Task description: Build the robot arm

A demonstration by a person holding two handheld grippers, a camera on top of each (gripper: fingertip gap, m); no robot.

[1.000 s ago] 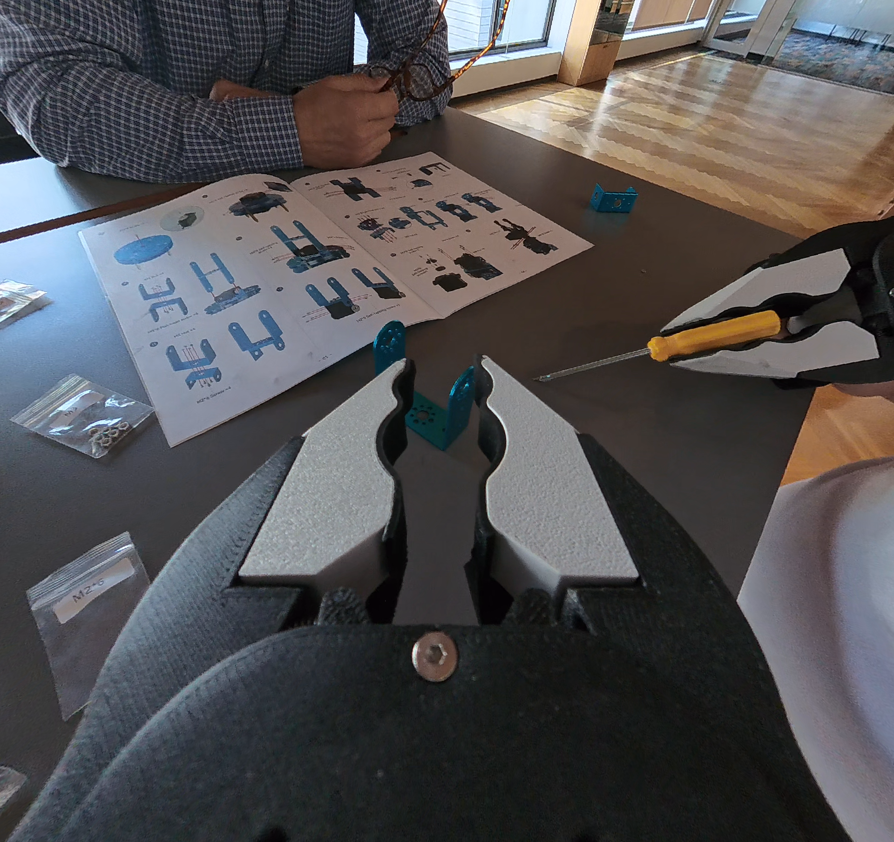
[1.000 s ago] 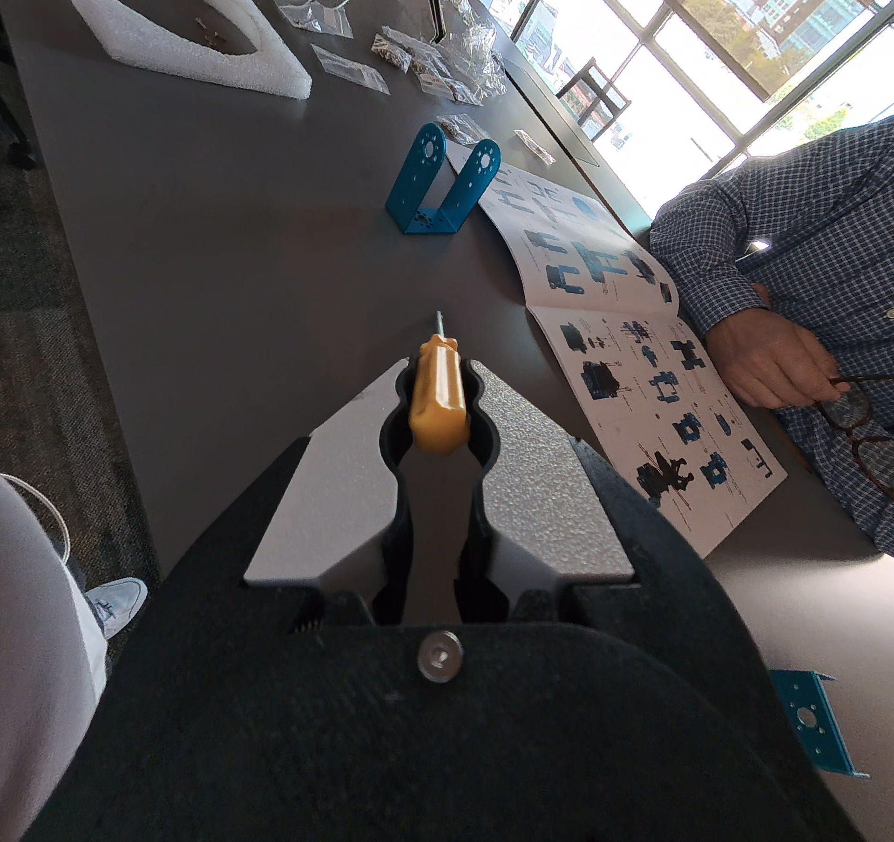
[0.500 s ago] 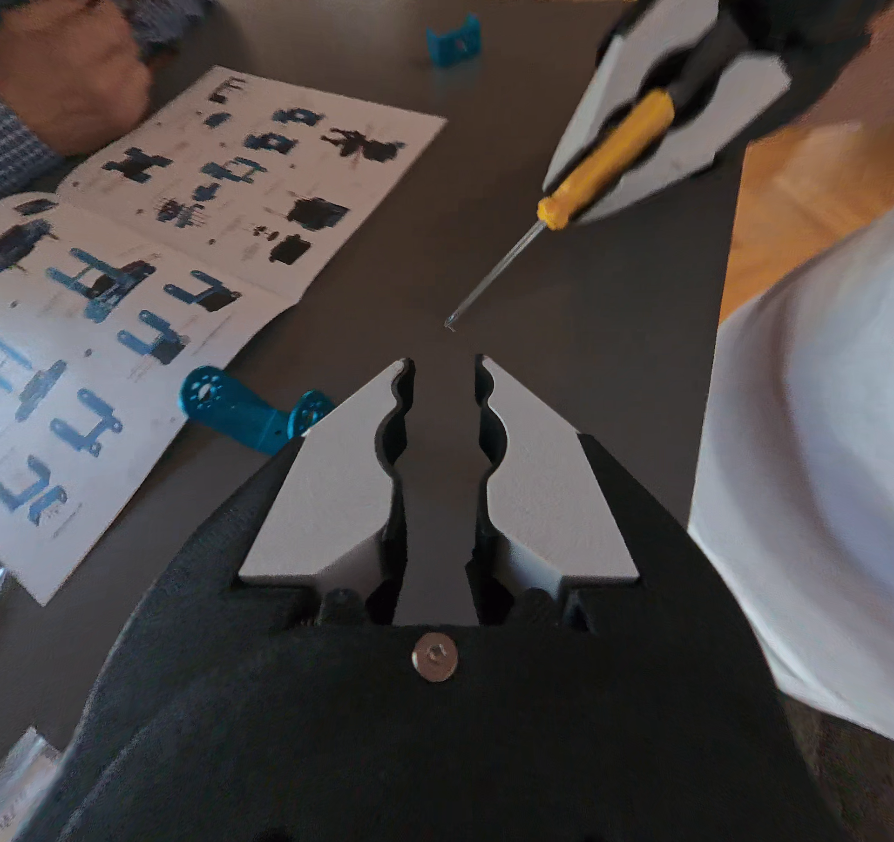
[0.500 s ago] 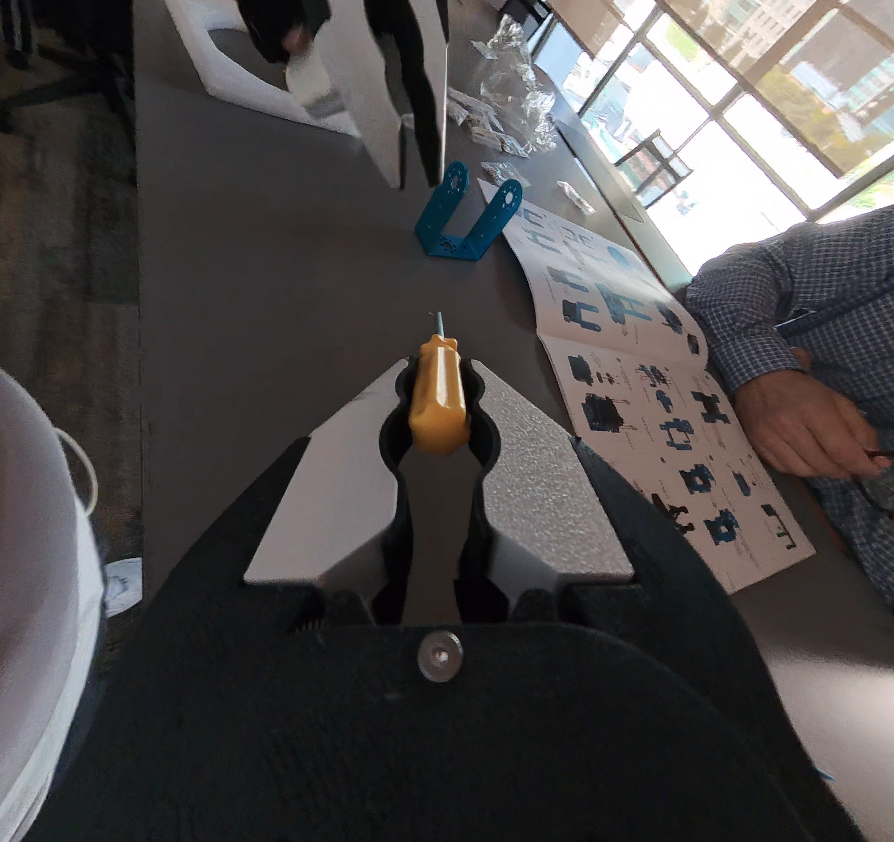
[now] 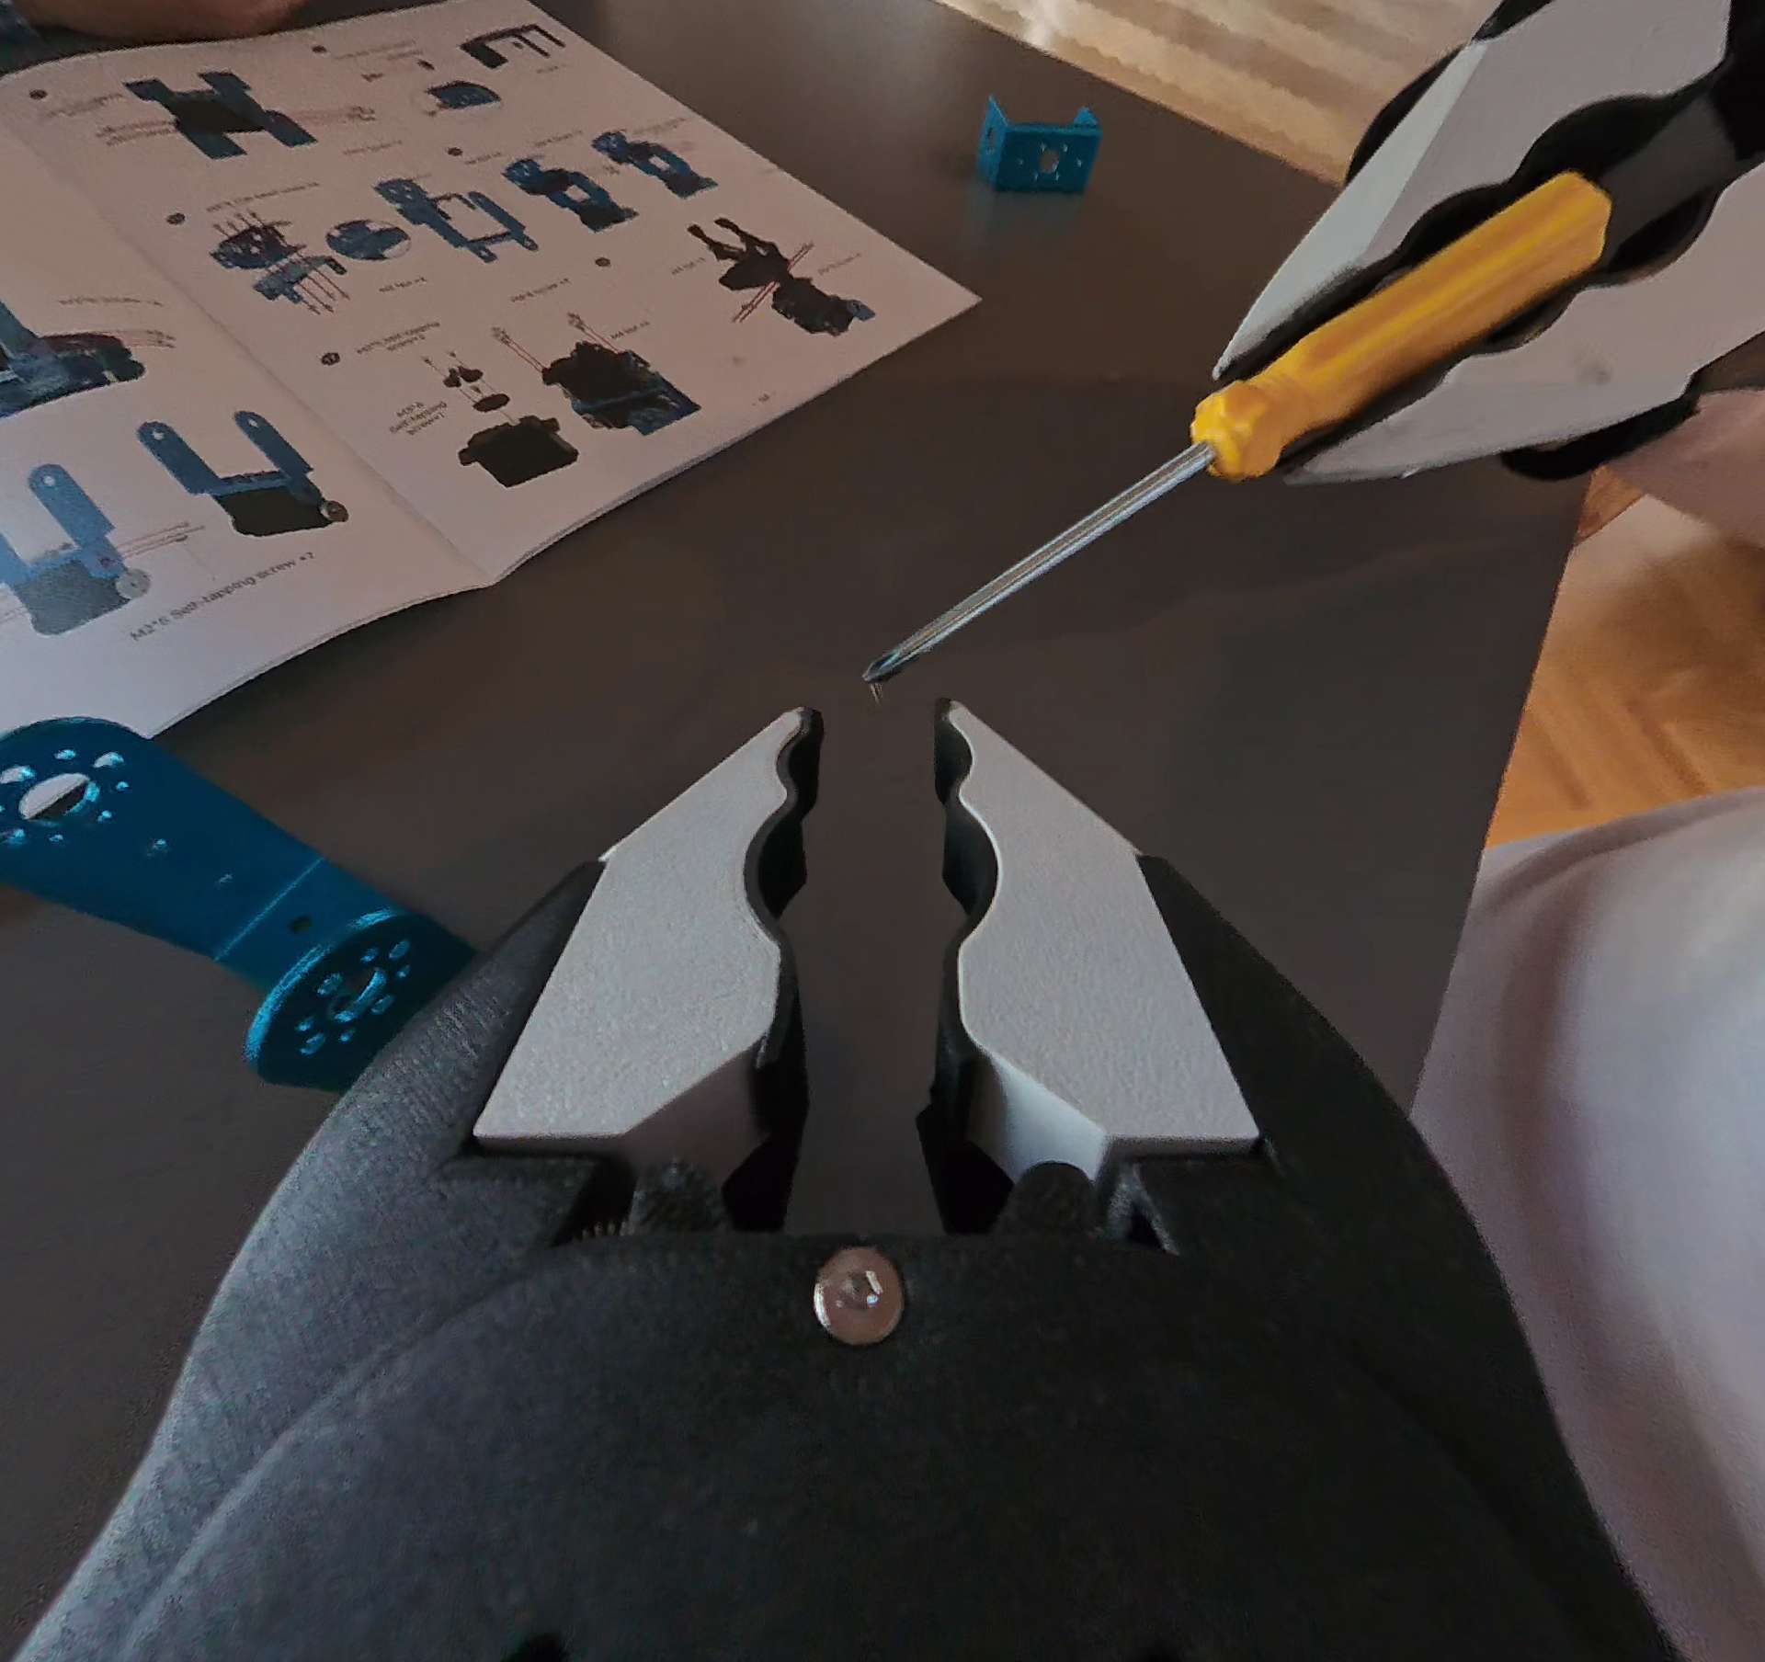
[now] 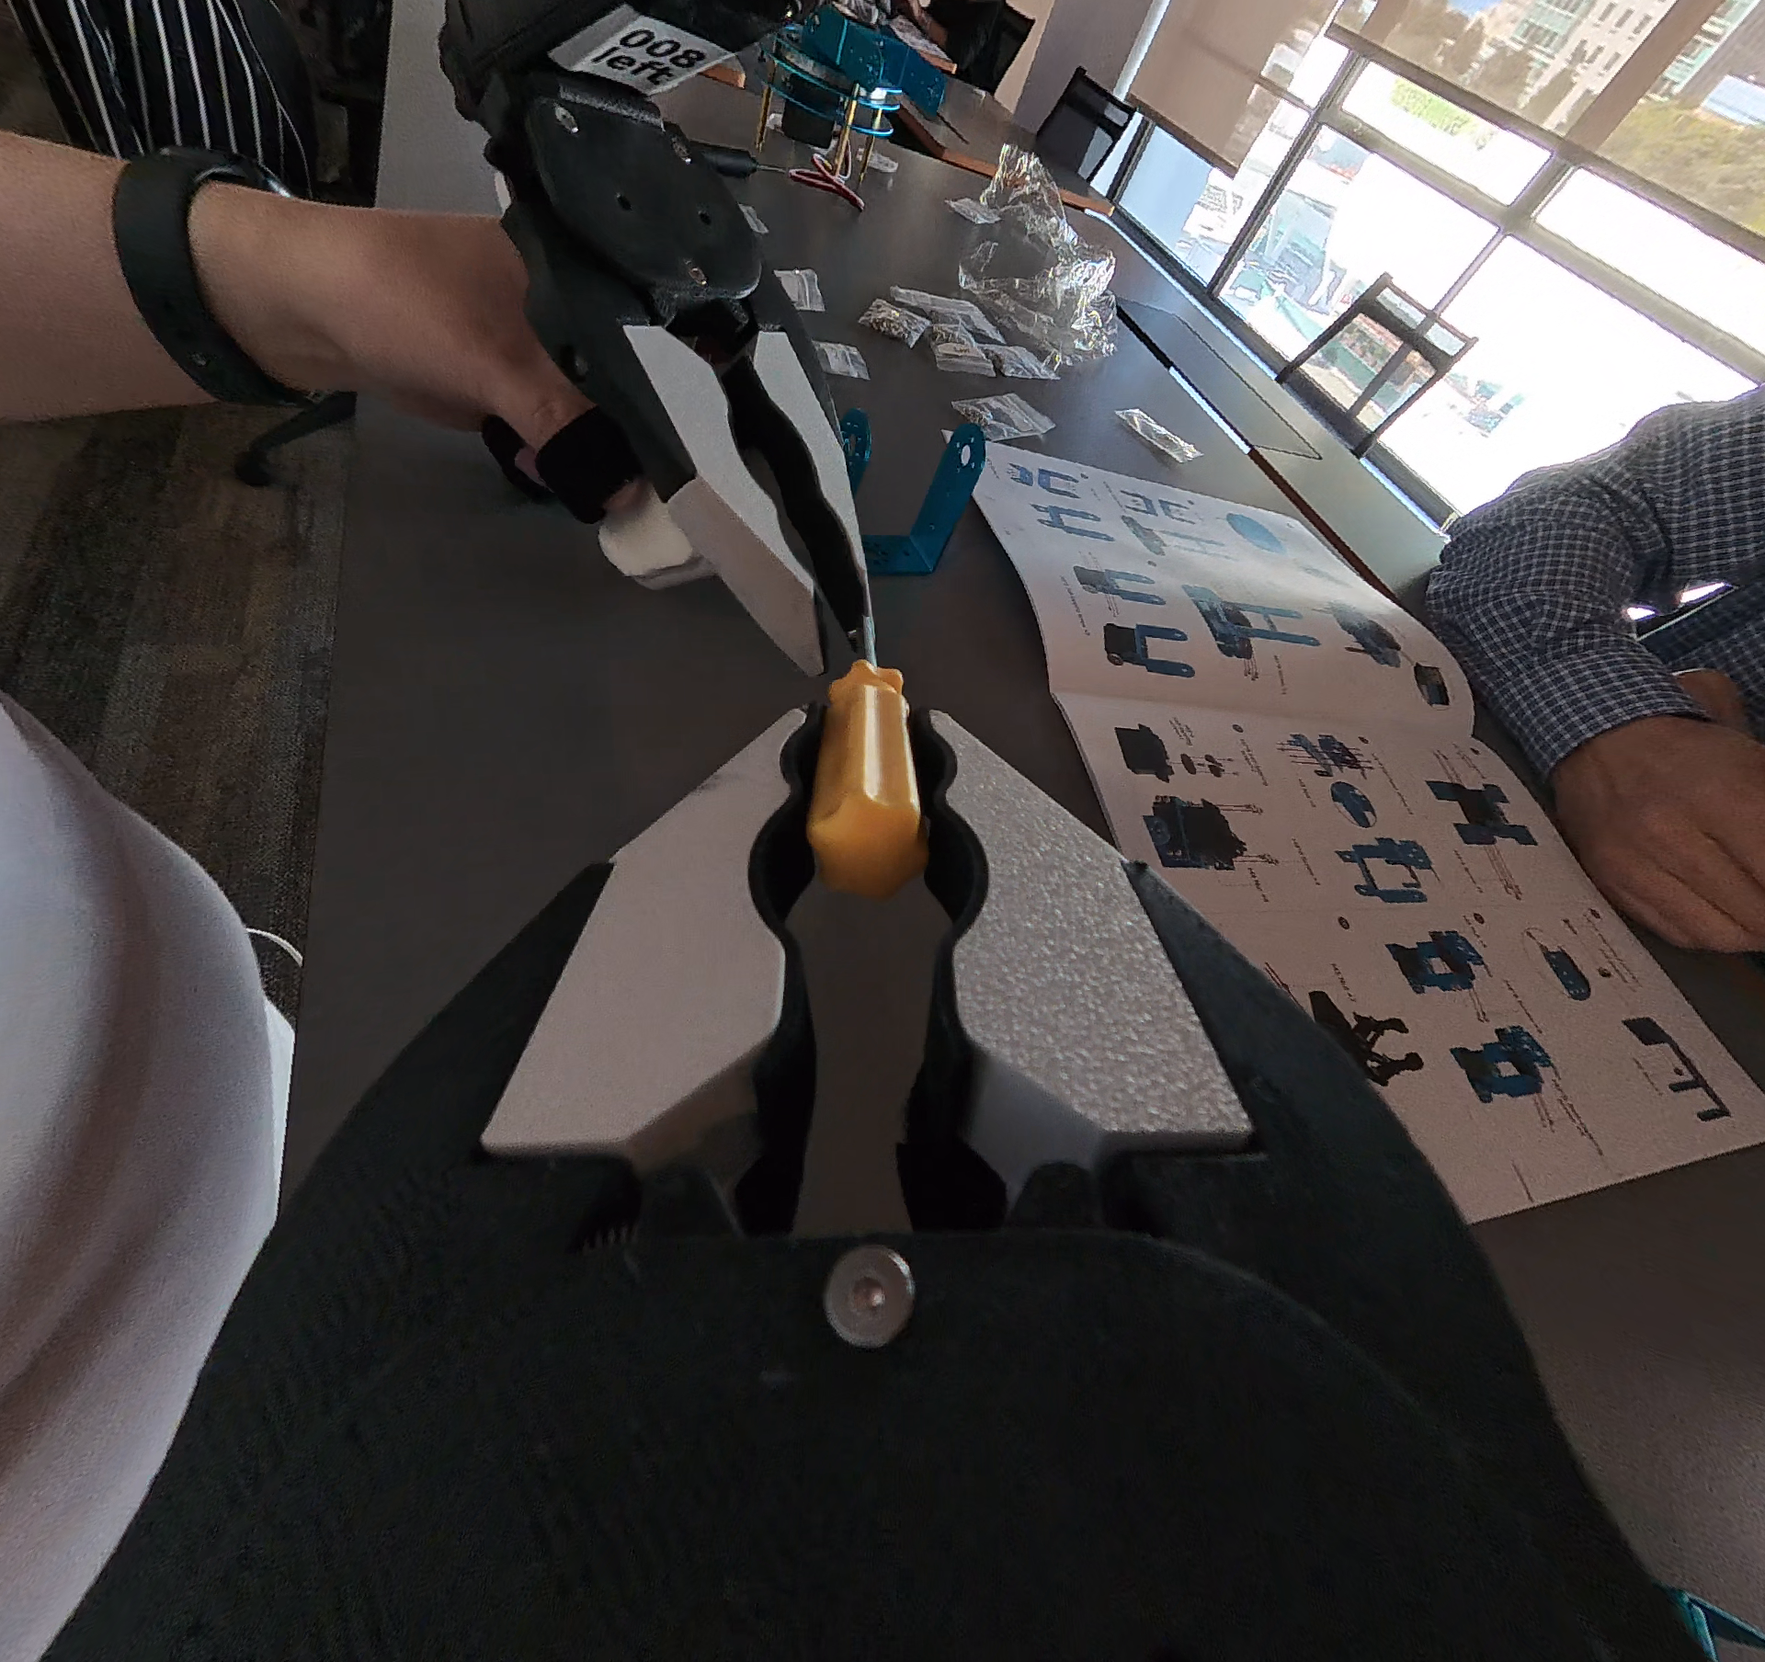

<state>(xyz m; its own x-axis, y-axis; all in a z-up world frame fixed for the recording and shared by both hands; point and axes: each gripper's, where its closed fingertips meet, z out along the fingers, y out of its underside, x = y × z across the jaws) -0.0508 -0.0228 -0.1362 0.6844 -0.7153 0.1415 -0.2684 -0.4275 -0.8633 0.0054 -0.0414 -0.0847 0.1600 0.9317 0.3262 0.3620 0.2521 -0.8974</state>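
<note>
Gripping screwdriver (image 6: 864, 804), right tongs (image 6: 867, 723); left tongs (image 5: 877, 720) parted, empty.

- Blue U-shaped bracket (image 5: 205, 890): cut off by the left edge of the left wrist view, one arm partly behind the left gripper (image 5: 877, 723); in the right wrist view, partly hidden behind that gripper's fingers (image 6: 754, 508).
- Screwdriver (image 6: 864, 800): shaft and tip hidden behind those fingers in the right wrist view.
- Speck at the screwdriver tip (image 5: 875, 692): too small to tell.
- Open booklet (image 5: 458, 279): cut off at the left edge.
- Small plastic bags (image 6: 965, 346): contents too small to tell.
- Blue assembly (image 6: 850, 78) far down the table: partly hidden, unclear.
</note>
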